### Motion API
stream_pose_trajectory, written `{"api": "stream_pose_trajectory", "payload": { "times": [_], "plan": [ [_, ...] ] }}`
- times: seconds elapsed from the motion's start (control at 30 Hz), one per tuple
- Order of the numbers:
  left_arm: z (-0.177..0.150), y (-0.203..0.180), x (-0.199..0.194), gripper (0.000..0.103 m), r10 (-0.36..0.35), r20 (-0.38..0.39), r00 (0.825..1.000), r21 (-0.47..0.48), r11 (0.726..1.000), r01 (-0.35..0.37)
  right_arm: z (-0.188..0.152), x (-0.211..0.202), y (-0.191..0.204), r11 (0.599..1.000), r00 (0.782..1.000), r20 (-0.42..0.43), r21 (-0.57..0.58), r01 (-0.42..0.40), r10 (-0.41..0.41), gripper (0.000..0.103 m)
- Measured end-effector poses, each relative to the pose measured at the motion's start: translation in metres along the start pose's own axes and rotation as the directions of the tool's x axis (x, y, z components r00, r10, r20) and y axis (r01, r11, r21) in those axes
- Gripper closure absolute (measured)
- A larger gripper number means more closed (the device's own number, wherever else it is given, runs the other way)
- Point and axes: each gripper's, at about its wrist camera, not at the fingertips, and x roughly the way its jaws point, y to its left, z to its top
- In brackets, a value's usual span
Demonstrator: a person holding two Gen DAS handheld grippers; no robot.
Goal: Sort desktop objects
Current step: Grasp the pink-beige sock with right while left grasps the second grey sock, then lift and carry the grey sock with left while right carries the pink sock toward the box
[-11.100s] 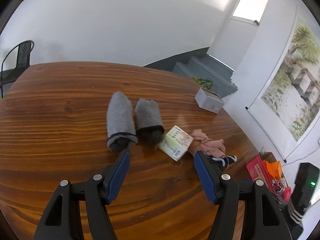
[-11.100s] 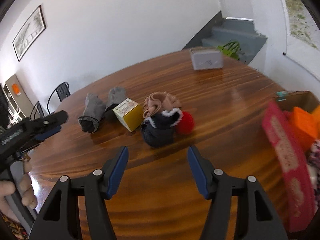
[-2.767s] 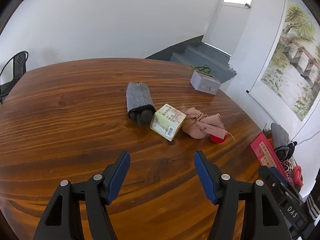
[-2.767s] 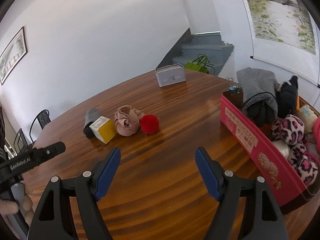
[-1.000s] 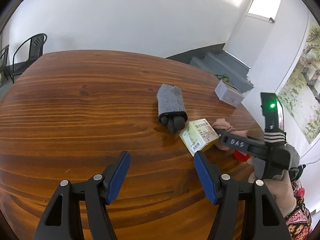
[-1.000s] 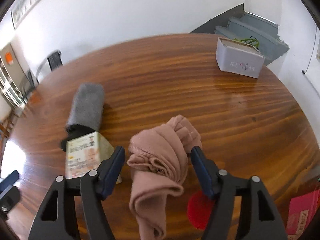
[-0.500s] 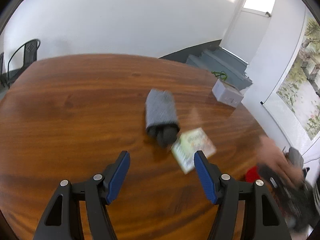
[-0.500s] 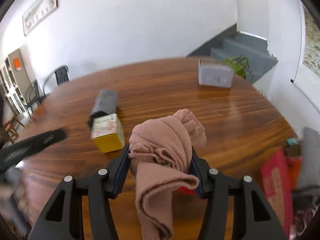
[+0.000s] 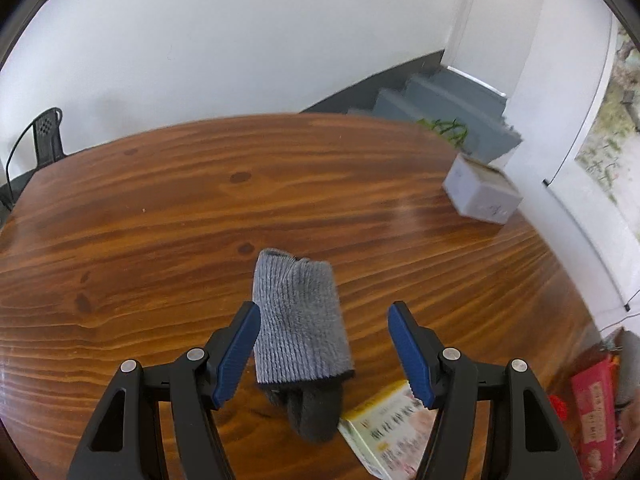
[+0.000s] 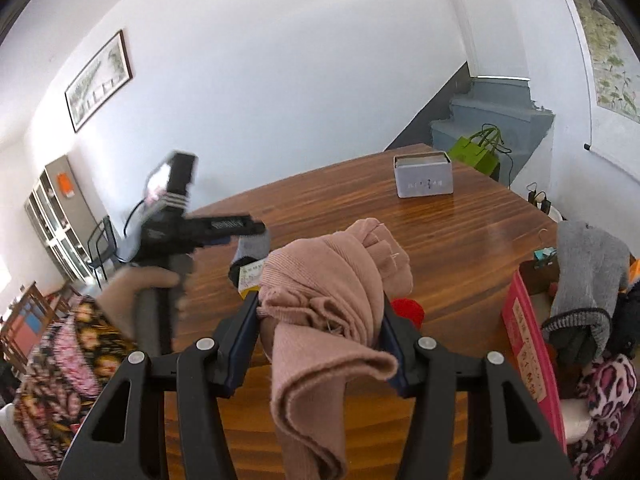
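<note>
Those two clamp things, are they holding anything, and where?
The right gripper pinches the bunched middle of the pink cloth. The left gripper holds nothing; the grey sock lies between its open fingers.

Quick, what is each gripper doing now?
Left gripper: open, around the grey sock, not pressing it.
Right gripper: shut on the pink cloth.

Grey stairs point(image 9: 448, 108), black chair point(image 9: 48, 136)
</note>
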Motion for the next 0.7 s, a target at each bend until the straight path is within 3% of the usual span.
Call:
{"api": "stream_pose_trajectory", "payload": {
  "times": [0.27,0.33,0.4,0.5,0.7],
  "plan": [
    [-0.009,0.008,0.030,0.035,0.032,-0.043,0.999,0.016,0.999,-0.031,-0.004,-0.007,0.009,1.000,1.000,0.009,-0.019,-0.020,0.020,0.044],
    [-0.011,0.009,0.034,0.051,0.024,-0.052,0.998,0.018,1.000,-0.023,-0.005,-0.008,0.013,0.999,1.000,0.021,-0.034,-0.010,0.010,0.044],
    [-0.012,0.009,0.035,0.057,0.022,-0.048,0.999,0.018,1.000,-0.022,-0.006,-0.006,0.014,0.999,1.000,0.022,-0.038,-0.005,0.006,0.044],
    [-0.013,0.013,0.024,0.062,0.012,-0.031,0.999,-0.007,1.000,-0.012,-0.007,-0.003,0.012,0.999,1.000,0.026,-0.037,0.006,-0.005,0.044],
    [-0.020,0.015,-0.029,0.062,0.025,0.062,0.998,0.000,1.000,-0.025,-0.008,-0.005,0.013,0.998,0.998,0.052,-0.056,0.031,-0.028,0.044]
  ]
}}
